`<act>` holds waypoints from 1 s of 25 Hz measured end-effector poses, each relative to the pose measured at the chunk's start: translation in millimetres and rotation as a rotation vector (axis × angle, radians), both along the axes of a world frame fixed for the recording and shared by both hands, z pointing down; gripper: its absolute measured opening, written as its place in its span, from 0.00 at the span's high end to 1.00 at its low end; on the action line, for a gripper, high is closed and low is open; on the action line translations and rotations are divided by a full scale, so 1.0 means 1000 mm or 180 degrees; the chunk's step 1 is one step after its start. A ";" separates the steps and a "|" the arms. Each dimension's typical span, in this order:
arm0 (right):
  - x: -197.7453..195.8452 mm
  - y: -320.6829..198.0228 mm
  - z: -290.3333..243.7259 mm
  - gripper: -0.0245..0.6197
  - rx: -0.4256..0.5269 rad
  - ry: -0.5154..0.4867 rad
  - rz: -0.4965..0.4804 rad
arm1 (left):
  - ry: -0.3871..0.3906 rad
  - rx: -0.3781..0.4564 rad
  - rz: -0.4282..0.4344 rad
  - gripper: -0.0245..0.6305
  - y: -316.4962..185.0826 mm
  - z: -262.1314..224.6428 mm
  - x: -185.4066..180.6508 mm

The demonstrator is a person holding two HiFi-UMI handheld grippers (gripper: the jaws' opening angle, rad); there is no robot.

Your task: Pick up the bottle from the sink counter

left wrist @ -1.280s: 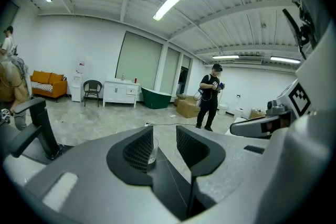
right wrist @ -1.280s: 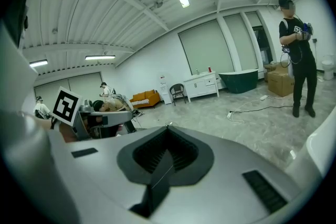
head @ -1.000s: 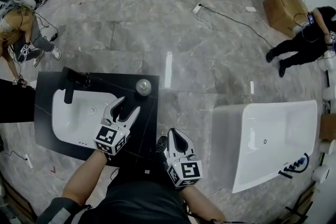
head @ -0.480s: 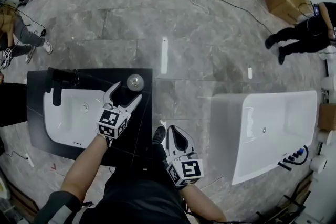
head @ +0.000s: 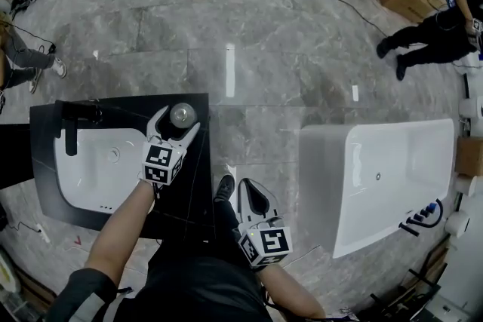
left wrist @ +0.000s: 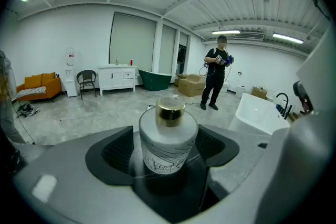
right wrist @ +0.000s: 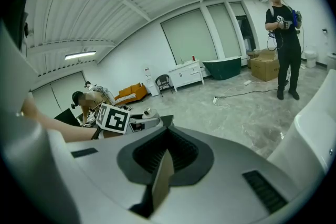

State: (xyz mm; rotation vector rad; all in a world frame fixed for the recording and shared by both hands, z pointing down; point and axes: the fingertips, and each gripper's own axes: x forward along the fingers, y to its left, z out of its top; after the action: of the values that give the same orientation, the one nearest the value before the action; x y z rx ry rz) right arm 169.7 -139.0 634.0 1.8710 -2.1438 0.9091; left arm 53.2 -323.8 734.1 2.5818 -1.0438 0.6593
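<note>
My left hand-held gripper (head: 177,124) had its jaws opening around the squat frosted-white bottle (left wrist: 167,145), the pads clear of it, at the far right corner of the black sink counter (head: 198,185). I judged it heavy, rigid, slick and breakable (probably glass), best taken low on the broad body. It had a gold cap and line-drawn artwork. My right hand-held gripper (head: 254,192) hung pressed together, empty.

Black sink counter (head: 44,133), left of frame, mid-height. White basin (head: 90,170) set into it; black faucet (head: 72,124) at its upper left; gold-capped bottle (head: 182,115) upright near upper right corner.
</note>
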 end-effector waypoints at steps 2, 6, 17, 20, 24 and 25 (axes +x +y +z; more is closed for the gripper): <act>-0.002 0.001 0.002 0.95 -0.0031 -0.0060 -0.0001 | -0.0060 0.0011 0.0010 0.42 -0.001 0.005 0.001; -0.012 0.003 -0.001 0.95 -0.0020 -0.0073 -0.0083 | -0.0088 0.0064 0.0042 0.45 -0.002 0.006 0.003; -0.014 0.004 -0.012 0.95 0.0050 -0.0029 -0.0135 | -0.0083 0.0006 0.0033 0.46 0.010 -0.005 -0.003; -0.016 0.004 -0.015 0.95 0.0072 -0.0029 -0.0157 | -0.0048 0.0023 0.0036 0.46 0.017 -0.016 -0.007; -0.024 0.006 -0.020 0.95 0.0106 -0.0041 -0.0210 | -0.0007 0.0027 0.0059 0.46 0.035 -0.031 -0.014; -0.026 0.006 -0.021 0.95 0.0117 -0.0043 -0.0224 | -0.0005 0.0023 0.0065 0.46 0.040 -0.034 -0.017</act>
State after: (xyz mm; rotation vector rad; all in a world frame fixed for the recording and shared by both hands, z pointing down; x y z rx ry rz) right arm 144.0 -133.2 613.1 1.7983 -2.2338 0.8763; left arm 36.3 -283.6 700.5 2.6018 -1.0235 0.6638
